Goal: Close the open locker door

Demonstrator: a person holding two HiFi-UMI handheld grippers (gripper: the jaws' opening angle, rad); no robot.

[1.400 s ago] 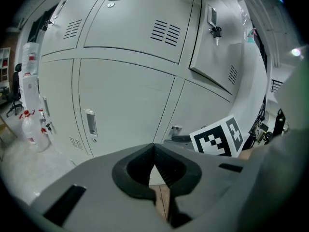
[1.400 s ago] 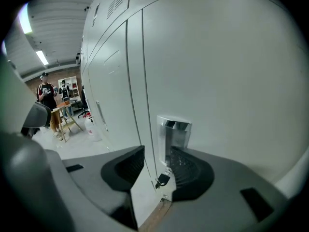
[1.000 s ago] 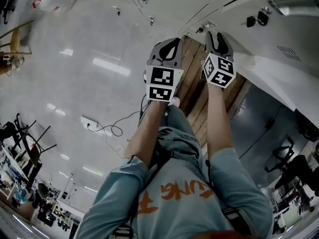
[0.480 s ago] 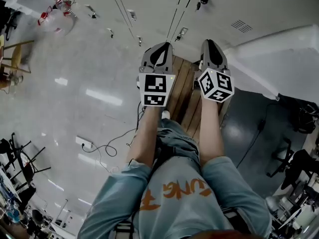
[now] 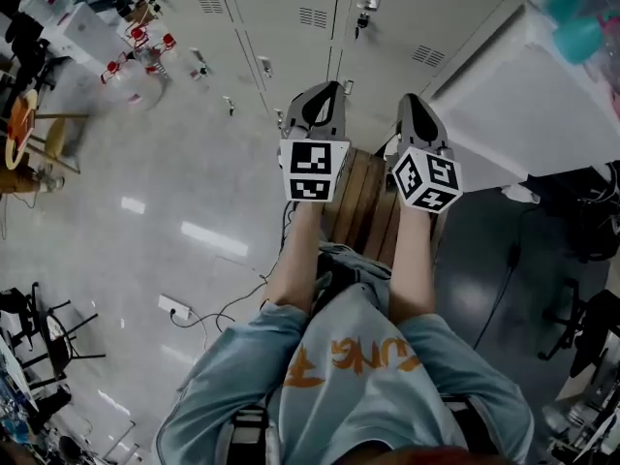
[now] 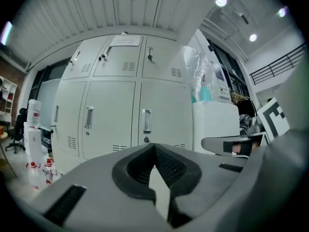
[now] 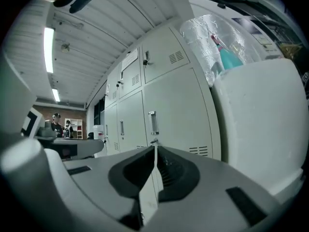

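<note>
A bank of grey lockers (image 5: 320,27) stands ahead, its handled doors (image 6: 145,122) lying flush; none stands ajar in these views. Both grippers are held side by side in front of the lockers, well short of them. My left gripper (image 5: 325,93) is shut and empty, its jaw tips meeting (image 6: 153,146). My right gripper (image 5: 412,103) is closing, tips all but touching (image 7: 154,149), with nothing between them. It points at a lower locker door with a handle (image 7: 153,122).
A tall white cabinet (image 5: 523,105) stands right of the lockers, with plastic-wrapped teal items (image 7: 227,37) on top. Wooden planks (image 5: 373,206) lie underfoot. A power strip with its cable (image 5: 174,306) crosses the floor at left; water jugs (image 5: 136,56) and chairs (image 5: 48,327) stand farther left.
The head view has swung up: more of the lockers shows at the top and the white cabinet now fills the upper right. Both grippers stay level, side by side.
</note>
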